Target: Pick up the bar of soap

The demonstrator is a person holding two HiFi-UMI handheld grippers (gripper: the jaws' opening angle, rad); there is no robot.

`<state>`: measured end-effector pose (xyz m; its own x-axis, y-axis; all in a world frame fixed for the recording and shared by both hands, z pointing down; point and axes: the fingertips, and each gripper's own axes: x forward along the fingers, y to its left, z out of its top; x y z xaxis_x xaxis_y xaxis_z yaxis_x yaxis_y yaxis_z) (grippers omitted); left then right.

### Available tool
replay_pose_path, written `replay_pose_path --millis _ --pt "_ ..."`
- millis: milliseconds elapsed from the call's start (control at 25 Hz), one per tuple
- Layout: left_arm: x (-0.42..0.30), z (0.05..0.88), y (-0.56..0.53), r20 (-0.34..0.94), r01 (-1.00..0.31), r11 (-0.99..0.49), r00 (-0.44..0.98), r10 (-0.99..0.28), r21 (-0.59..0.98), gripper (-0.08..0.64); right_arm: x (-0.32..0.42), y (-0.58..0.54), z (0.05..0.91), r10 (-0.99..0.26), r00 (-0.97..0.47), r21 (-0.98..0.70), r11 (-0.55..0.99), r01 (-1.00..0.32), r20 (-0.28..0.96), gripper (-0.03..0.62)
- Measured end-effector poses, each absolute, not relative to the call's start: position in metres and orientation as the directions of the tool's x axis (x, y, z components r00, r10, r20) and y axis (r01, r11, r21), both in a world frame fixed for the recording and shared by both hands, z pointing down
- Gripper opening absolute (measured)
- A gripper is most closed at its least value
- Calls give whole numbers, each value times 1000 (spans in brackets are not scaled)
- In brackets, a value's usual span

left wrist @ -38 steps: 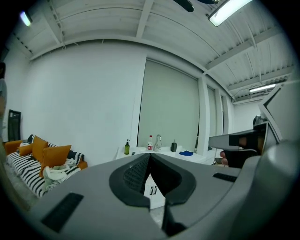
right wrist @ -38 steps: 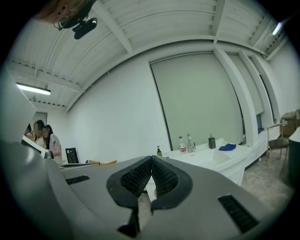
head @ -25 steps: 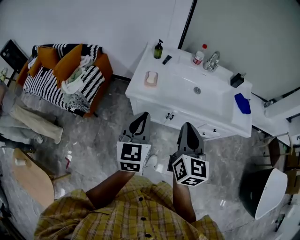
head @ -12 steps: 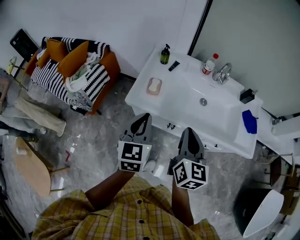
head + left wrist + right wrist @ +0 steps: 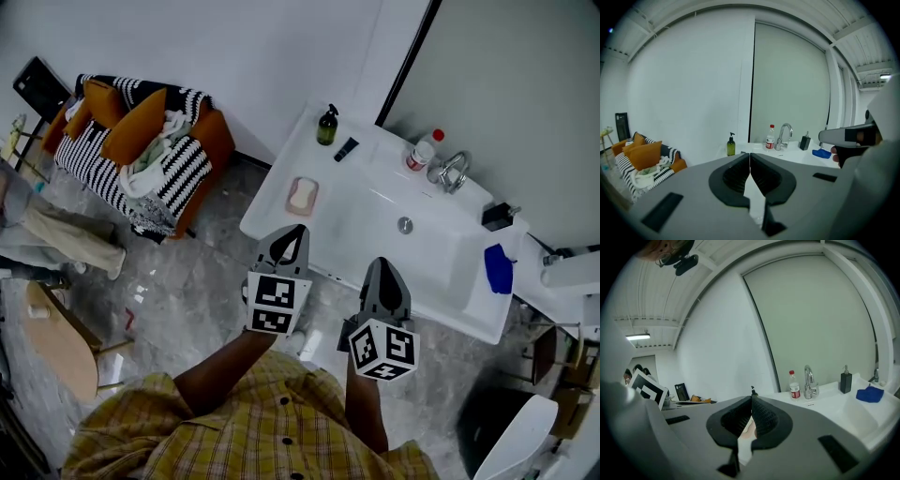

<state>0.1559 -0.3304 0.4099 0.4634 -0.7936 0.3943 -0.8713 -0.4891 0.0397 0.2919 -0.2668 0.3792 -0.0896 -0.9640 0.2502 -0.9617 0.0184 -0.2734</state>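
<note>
Bar of soap (image 5: pixel 747 427), only a sliver behind closed fingers (image 5: pixel 762 416) of right gripper (image 5: pixel 752 398)

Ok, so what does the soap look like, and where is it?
The soap is a small pale cream bar, rounded at the corners and smooth-looking. It lies flat in a pinkish dish, which is all that touches it. The dish sits on the left end of the white counter, to the left of the sink basin. It is too small to tell any marks on it. Nothing is gripping it yet.
</note>
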Motion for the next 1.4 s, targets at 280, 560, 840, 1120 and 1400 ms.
replay_pose_path --millis 280,560,840,1120,1400 --pt "157 434 -411 474 -874 -484 447 -759 50 14 295 -348 378 -958 -84 -270 7 -963 274 18" --pt "149 486 -469 595 -879 -460 439 -673 126 14 290 -410 384 -948 -66 -248 -14 -969 313 18" --pt "155 534 -502 691 -862 -484 440 -573 147 14 282 -450 400 -930 -54 -229 -33 -973 364 18" --pt "165 584 -520 786 -866 -478 394 -476 145 82 289 -474 423 -912 -67 -243 -37 -969 405 20" --pt "169 635 -524 864 -883 -451 325 -385 131 155 303 -499 447 -899 -120 -290 -7 -957 421 18"
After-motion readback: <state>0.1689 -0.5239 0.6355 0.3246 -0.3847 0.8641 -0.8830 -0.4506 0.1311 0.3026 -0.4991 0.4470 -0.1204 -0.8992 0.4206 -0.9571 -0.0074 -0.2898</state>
